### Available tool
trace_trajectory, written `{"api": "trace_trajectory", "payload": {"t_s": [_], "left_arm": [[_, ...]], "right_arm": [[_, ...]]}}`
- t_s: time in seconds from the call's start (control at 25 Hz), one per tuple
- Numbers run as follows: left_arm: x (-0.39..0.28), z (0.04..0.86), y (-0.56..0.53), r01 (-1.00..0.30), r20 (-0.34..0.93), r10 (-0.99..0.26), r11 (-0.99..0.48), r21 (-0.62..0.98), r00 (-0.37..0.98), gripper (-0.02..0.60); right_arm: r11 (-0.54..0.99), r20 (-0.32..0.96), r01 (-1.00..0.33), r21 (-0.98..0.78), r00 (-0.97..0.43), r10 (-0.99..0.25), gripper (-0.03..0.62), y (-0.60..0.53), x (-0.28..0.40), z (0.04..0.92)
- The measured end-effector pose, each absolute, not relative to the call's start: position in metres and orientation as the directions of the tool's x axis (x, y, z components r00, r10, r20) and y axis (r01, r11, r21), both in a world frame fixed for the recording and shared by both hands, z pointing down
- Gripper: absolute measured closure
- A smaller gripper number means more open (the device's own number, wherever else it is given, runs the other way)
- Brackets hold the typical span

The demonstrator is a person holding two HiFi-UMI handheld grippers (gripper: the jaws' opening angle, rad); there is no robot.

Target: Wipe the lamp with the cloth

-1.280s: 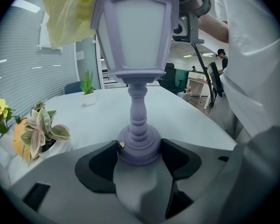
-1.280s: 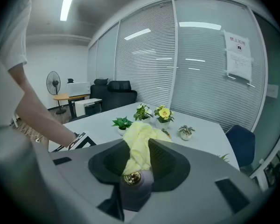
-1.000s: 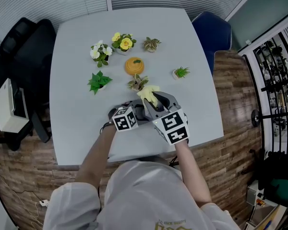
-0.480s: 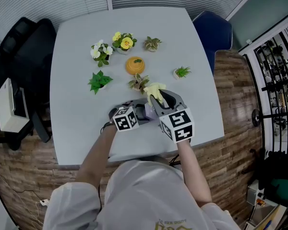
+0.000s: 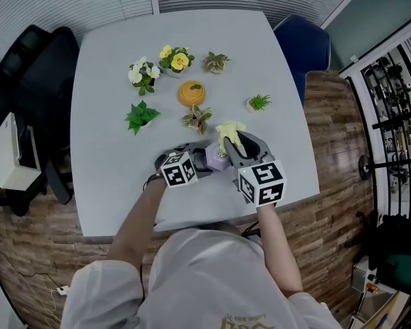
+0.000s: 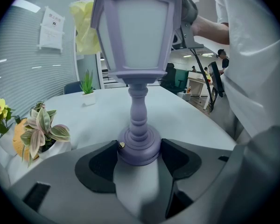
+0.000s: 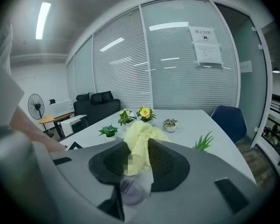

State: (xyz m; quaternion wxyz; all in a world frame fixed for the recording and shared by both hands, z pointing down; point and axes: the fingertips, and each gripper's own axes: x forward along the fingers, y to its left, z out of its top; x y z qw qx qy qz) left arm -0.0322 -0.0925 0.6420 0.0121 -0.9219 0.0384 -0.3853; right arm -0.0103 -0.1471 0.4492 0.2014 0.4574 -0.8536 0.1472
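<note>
Item 1, left gripper (image 6: pixel 140 149): I log its jaws closed on the round base of the lamp (image 6: pixel 137 41), one pad on each side of the base. The purple lamp stands upright on the table (image 5: pixel 116 177), its pale shade rising straight ahead of the jaws.

Item 2, right gripper (image 7: pixel 137 161): jaws clamped on the yellow cloth (image 7: pixel 141 136), a bunched end poking forward past the pads. From the left gripper's camera, the cloth (image 6: pixel 85 28) sits high and to the left of that gripper, at the edge of the shade; I cannot tell whether it touches.

Item 3, head view: the two grippers sit close together, left gripper (image 5: pixel 200 162) and right gripper (image 5: pixel 234 147), lamp (image 5: pixel 216 160) between them.

Item 4, beyond the jaws: variegated plant (image 5: pixel 197 118) just ahead of the left gripper, orange pot (image 5: pixel 192 93) behind it, small green plant (image 5: pixel 259 103) ahead of the right gripper, yellow flowers (image 5: pixel 175 60) farther off.
</note>
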Motion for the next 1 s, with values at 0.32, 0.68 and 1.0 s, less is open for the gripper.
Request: {"api": "trace_trajectory", "payload": {"t_s": [0.32, 0.68, 1.0], "left_arm": [[-0.033, 0.641, -0.092, -0.062, 0.710, -0.080, -0.997, -0.051, 0.700, 0.278], [-0.033, 0.643, -0.092, -0.064, 0.710, -0.081, -0.997, -0.050, 0.700, 0.278], [-0.033, 0.643, -0.092, -0.063, 0.707, -0.083, -0.997, -0.055, 0.702, 0.278]], "right_arm": [[0.505, 0.458, -0.855, -0.118, -0.498, -0.736, 0.473, -0.135, 0.002, 0.450], [0.471, 0.435, -0.858, -0.204, -0.510, -0.742, 0.476, -0.118, 0.011, 0.457], [0.434, 0.417, -0.862, -0.262, -0.507, -0.754, 0.477, -0.103, 0.017, 0.463]]}}
